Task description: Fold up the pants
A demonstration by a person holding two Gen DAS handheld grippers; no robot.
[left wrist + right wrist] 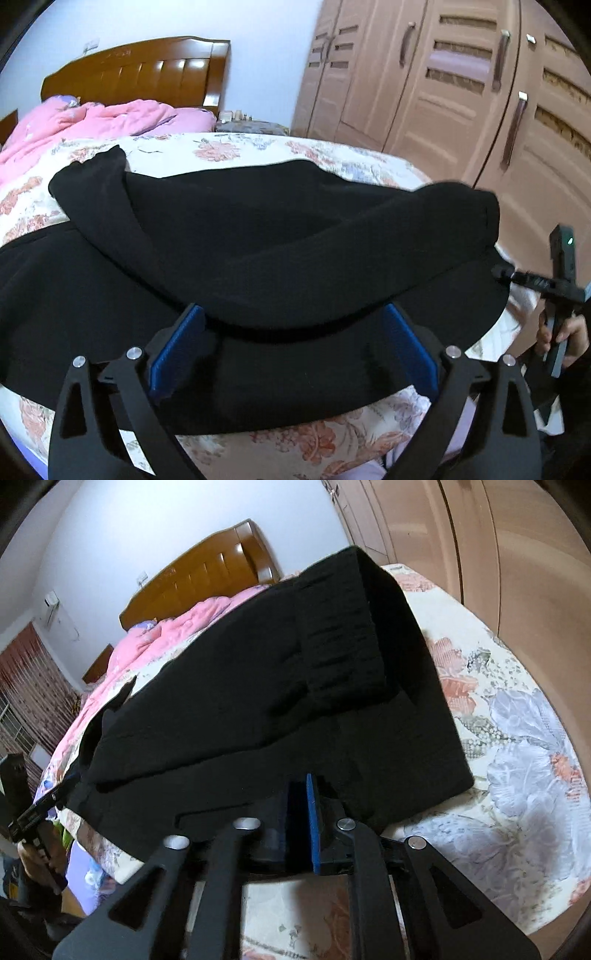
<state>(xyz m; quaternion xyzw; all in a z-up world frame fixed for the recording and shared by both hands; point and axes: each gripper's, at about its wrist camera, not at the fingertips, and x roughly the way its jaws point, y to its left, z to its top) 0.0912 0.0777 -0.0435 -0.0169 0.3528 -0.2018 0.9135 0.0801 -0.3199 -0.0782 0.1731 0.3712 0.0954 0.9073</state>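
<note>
Black pants (277,240) lie on the floral bed sheet (221,147) with one part folded over the other. My left gripper (293,314) stands wide open over the near edge; the fold's edge runs between its blue pads (177,350) without being pressed. In the right wrist view the pants (258,709) stretch away, waistband end at the far right. My right gripper (304,786) sits at their near edge, pads only a narrow gap apart and not pinching the cloth. The right gripper (504,275) also shows at the pants' right corner, and the left gripper (61,794) at the left edge.
A pink quilt (92,118) is bunched at the head of the bed below a wooden headboard (140,70). Wardrobe doors (461,92) stand close along the right side. A hand (565,332) holds the right gripper's handle. Bare floral sheet (517,757) lies right of the pants.
</note>
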